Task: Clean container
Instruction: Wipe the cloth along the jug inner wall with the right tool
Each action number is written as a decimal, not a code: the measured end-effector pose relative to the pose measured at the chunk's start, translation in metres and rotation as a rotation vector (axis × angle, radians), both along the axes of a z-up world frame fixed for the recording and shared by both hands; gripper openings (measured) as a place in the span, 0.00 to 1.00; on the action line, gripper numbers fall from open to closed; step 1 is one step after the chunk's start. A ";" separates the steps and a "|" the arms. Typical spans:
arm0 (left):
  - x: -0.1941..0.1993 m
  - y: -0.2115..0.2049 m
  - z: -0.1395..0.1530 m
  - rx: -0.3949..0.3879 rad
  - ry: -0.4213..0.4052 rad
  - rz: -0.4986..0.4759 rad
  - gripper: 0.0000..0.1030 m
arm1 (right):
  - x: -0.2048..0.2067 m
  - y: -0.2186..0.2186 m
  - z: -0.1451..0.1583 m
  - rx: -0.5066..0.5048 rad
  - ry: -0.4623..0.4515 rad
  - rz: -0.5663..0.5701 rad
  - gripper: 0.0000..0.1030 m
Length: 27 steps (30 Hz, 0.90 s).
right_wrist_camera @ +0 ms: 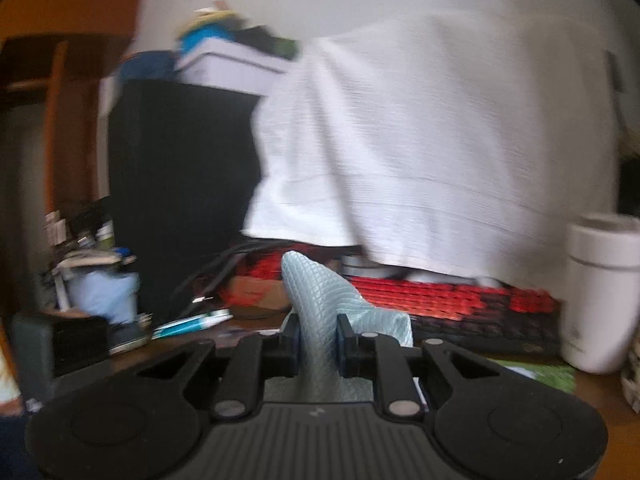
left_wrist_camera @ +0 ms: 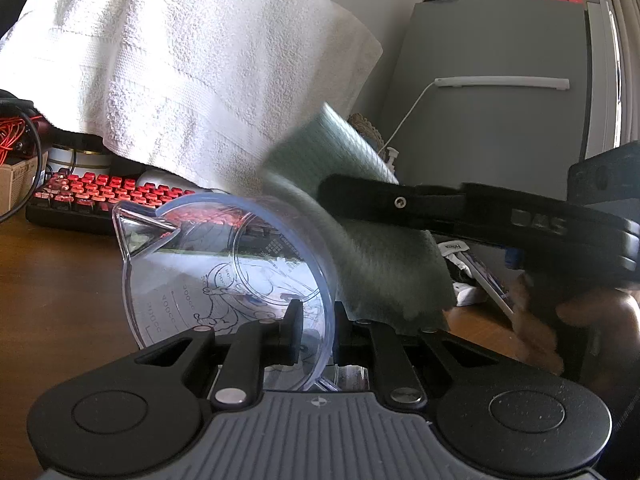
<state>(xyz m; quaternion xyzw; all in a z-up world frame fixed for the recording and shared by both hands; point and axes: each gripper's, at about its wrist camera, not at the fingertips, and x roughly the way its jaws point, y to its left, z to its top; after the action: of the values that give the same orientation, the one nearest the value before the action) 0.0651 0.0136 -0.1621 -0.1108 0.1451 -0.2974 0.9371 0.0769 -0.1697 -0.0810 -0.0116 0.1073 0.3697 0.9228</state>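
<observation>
A clear plastic measuring jug with printed markings and a spout lies tilted on its side, mouth towards the camera. My left gripper is shut on its rim. A pale green waffle cloth hangs against the jug's right side, blurred. It is clamped in my right gripper, which reaches in from the right with a hand behind it. In the right wrist view the right gripper is shut on the same cloth, which sticks up between the fingers. The jug does not show in that view.
A wooden desk carries a black keyboard with red keys under a draped white towel. A grey fridge stands at the right. A white cup and a black cabinet flank the towel.
</observation>
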 end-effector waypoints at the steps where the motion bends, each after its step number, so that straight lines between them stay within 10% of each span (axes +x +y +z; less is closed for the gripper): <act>1: 0.000 0.000 0.000 0.000 0.000 0.000 0.12 | -0.003 0.004 0.001 -0.013 -0.012 0.020 0.16; 27: 0.003 0.000 0.002 0.002 0.003 -0.004 0.12 | 0.008 0.005 0.004 -0.033 0.001 -0.060 0.16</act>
<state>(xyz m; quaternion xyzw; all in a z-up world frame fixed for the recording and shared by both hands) 0.0683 0.0141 -0.1601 -0.1101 0.1468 -0.2988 0.9365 0.0853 -0.1651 -0.0771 -0.0234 0.1140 0.3403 0.9331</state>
